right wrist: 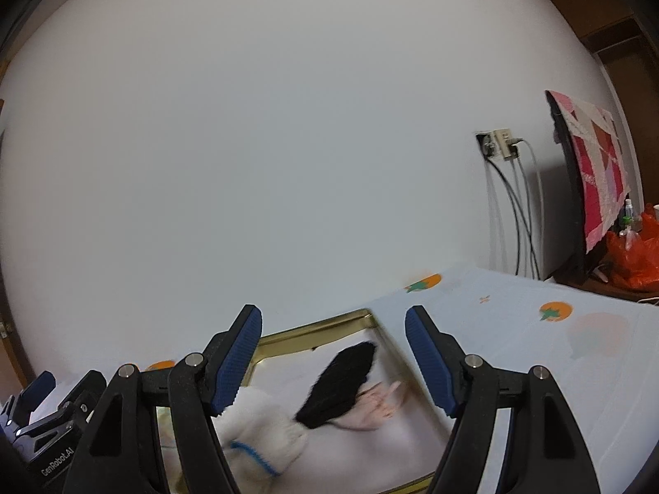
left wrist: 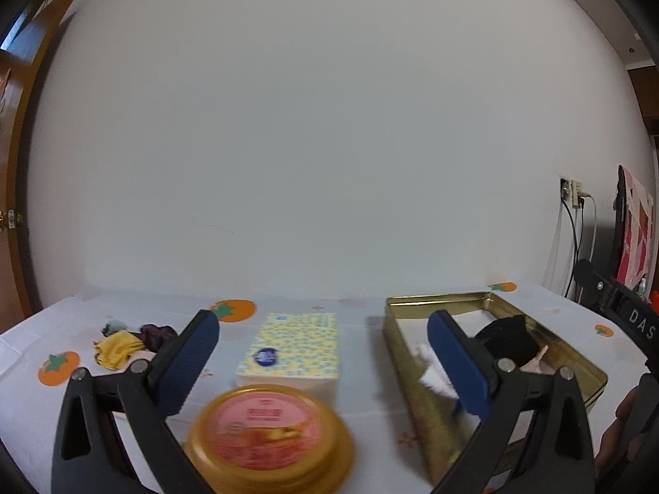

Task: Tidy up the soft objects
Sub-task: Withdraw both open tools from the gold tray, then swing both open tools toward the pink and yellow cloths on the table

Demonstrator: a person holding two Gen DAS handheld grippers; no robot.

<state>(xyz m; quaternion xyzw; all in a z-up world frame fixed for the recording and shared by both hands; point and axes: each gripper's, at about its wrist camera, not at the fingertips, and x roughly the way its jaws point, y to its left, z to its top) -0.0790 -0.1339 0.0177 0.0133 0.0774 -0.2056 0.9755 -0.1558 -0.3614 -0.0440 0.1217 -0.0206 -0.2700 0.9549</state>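
A gold metal tin (left wrist: 445, 298) stands open on the table at the right. In it lie a black soft piece (right wrist: 342, 383), a pink piece (right wrist: 377, 405) and a white knitted piece with a blue line (right wrist: 263, 432). A yellow cloth (left wrist: 117, 348), a dark purple cloth (left wrist: 158, 335) and a small pale green piece (left wrist: 113, 326) lie at the far left. My left gripper (left wrist: 325, 350) is open and empty above the table's near side. My right gripper (right wrist: 333, 354) is open and empty just above the tin.
A yellow patterned tissue pack (left wrist: 294, 348) lies mid-table, with a round gold lid with a pink label (left wrist: 269, 436) in front of it. The tablecloth (right wrist: 535, 350) has orange fruit prints. A wall socket with cables (right wrist: 500, 144) and a patchwork-covered screen (right wrist: 593, 177) stand at the right.
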